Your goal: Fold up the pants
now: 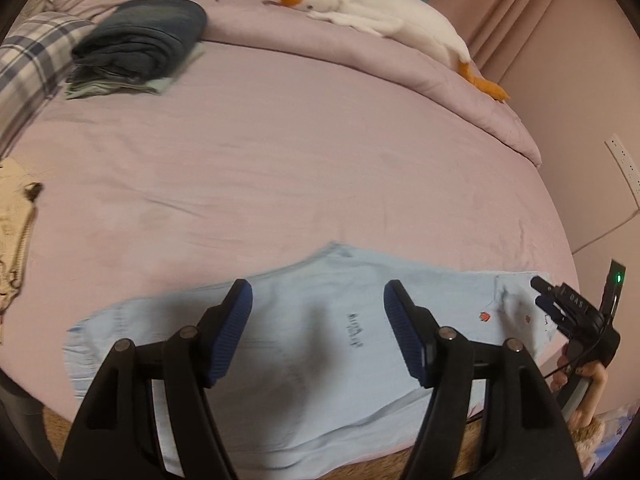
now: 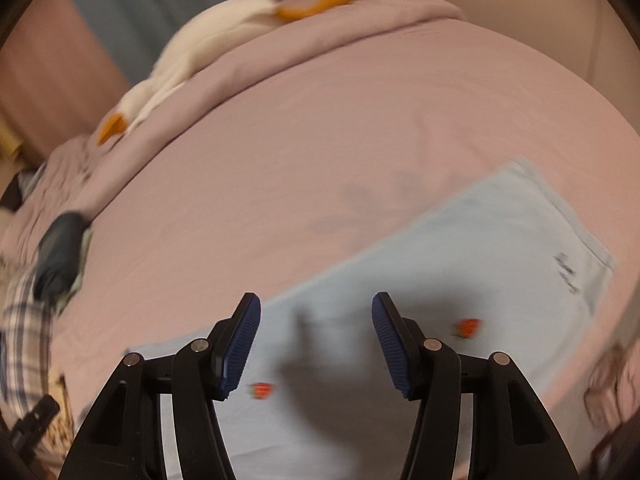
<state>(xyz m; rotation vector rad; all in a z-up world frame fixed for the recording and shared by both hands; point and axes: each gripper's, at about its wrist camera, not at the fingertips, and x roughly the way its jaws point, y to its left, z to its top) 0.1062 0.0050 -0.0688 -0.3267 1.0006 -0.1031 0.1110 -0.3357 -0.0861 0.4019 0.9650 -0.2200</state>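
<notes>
Light blue pants [image 1: 320, 344] lie flat near the front edge of the pink bed, with dark lettering and small red strawberry marks on the cloth. My left gripper [image 1: 318, 300] hovers above them, open, nothing between its blue pads. In the right wrist view the same pants [image 2: 460, 264] stretch from lower left to right, and my right gripper [image 2: 316, 316] hangs over them, open and empty. The right gripper [image 1: 560, 304] also shows at the right edge of the left wrist view, held by a hand.
A stack of folded dark clothes [image 1: 140, 44] sits at the back left by a plaid pillow [image 1: 28, 56]. A white plush goose [image 1: 380, 12] lies on the rolled pink duvet [image 1: 360, 72]. A cream garment [image 1: 14, 240] lies at the left edge. A wall socket [image 1: 624, 164] is on the right.
</notes>
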